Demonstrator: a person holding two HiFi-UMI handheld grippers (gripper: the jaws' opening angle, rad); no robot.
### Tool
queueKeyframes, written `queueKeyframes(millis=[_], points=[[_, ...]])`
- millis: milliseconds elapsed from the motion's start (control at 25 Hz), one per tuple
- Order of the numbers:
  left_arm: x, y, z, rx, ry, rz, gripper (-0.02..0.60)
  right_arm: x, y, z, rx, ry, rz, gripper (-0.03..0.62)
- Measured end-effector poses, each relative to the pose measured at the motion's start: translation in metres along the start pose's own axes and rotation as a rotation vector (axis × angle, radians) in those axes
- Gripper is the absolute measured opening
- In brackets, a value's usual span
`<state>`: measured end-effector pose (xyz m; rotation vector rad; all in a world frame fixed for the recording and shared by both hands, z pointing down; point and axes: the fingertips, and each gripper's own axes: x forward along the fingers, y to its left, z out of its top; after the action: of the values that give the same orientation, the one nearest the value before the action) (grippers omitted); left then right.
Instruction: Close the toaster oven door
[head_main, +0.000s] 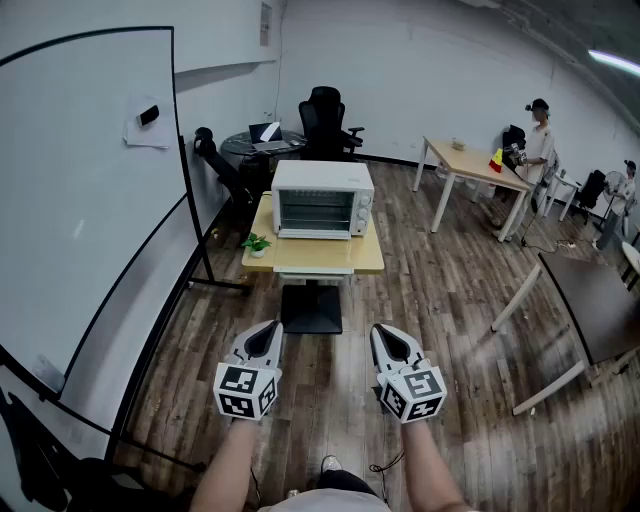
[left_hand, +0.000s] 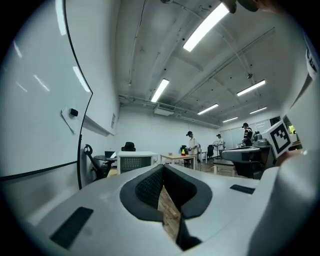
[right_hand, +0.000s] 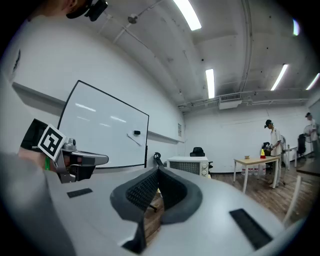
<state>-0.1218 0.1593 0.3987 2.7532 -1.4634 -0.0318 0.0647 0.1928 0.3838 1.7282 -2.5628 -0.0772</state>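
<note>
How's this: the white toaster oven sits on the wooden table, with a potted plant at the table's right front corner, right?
No. The head view shows the potted plant at the left front corner of the table; the toaster oven does sit on it.

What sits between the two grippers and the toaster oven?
In the head view, only bare wood floor, then the black foot of the table that the toaster oven stands on.

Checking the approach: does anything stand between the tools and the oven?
Nothing visible. Only floor lies between the left tool, the right tool and the oven; the plant sits off to the left.
</note>
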Motion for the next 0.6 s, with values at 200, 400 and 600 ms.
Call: queueKeyframes(millis=[200, 400, 600], points=[[0.0007, -0.0093, 0.0031, -0.001, -0.003, -0.007, 0.014, -0.006, -0.0071, 0.0016, 0.009, 0.004, -0.012, 0.0], [0.0021, -0.0108, 0.0064, 0.0, -0.008, -0.008, 0.014, -0.006, -0.0077, 0.0041, -0.002, 0.006, -0.011, 0.0], [0.0054, -0.0119, 0.0036, 0.002, 0.001, -0.006, 0.014, -0.0033, -0.0112, 0.0028, -0.003, 0.01, -0.01, 0.0]])
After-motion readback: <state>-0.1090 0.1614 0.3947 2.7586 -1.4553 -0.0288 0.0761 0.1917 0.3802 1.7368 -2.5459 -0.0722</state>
